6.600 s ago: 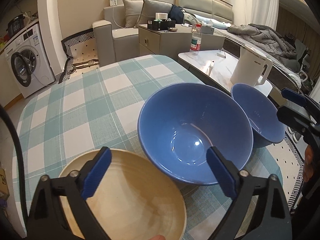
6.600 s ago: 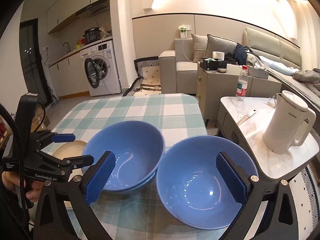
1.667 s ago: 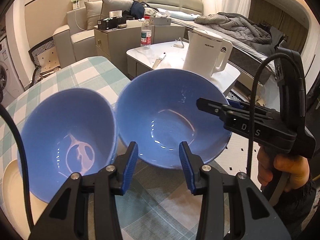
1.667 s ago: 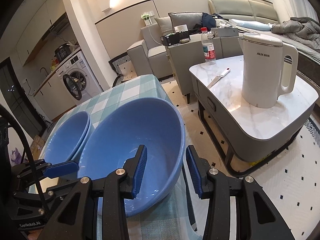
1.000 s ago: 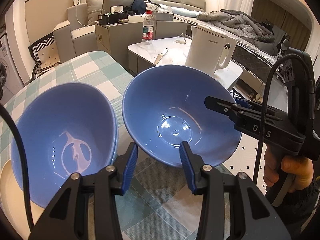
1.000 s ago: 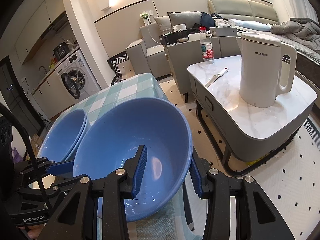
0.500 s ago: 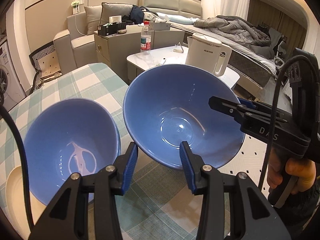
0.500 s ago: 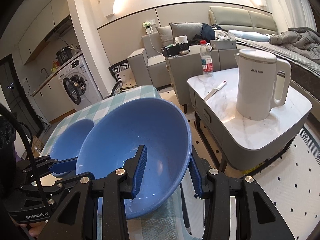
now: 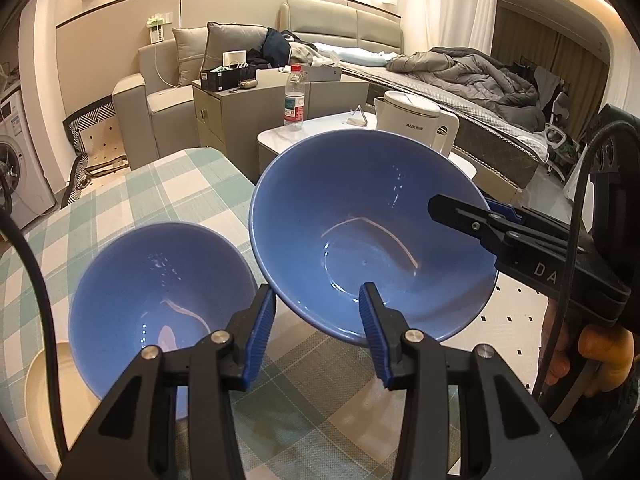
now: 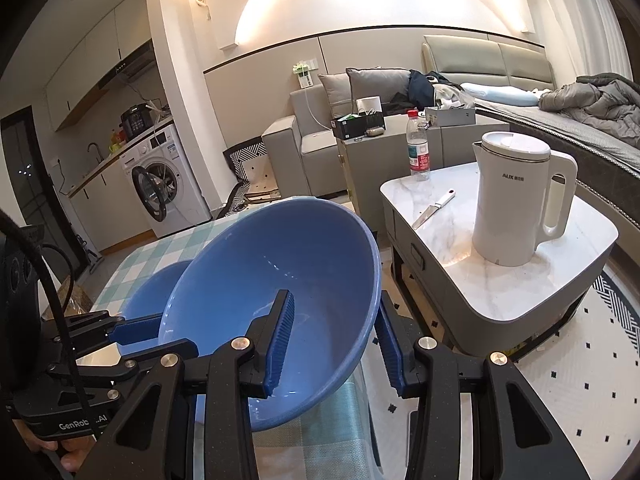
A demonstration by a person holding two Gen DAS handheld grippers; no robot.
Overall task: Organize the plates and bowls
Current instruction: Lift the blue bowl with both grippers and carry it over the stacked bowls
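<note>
Blue glaze fills both views: 2 bowls are in play. The lifted blue bowl point(image 9: 372, 240) is tilted and off the checked tablecloth point(image 9: 168, 184), carried at 2 points on its rim. The right gripper point(image 10: 334, 344) is clamped on the rim, 1 pad inside the bowl and 1 outside against the wall. The left gripper point(image 9: 316, 322) pinches the near rim of that same bowl in the same way; its pads sit close together with only the bowl wall between them, as far as the left wrist view shows.

Taking the lifted bowl as the landmark: the second blue bowl point(image 9: 160, 296) sits just beside it and lower, resting on the tablecloth. Its wall looks doubled at the edge, so it may already be a nested pair, though I cannot tell for certain. A cream plate point(image 9: 44, 384) lies under or against the far side of that second bowl. Behind the lifted bowl, well apart on a marble side table point(image 10: 516, 280), stand a white kettle point(image 10: 516, 204) and a water bottle point(image 10: 418, 148).

Judging progress: roughly midway. The bowl is picked up but not yet nested. What seems left is to carry it over the second bowl, lower it inside, let go, and then deal with the plate.
</note>
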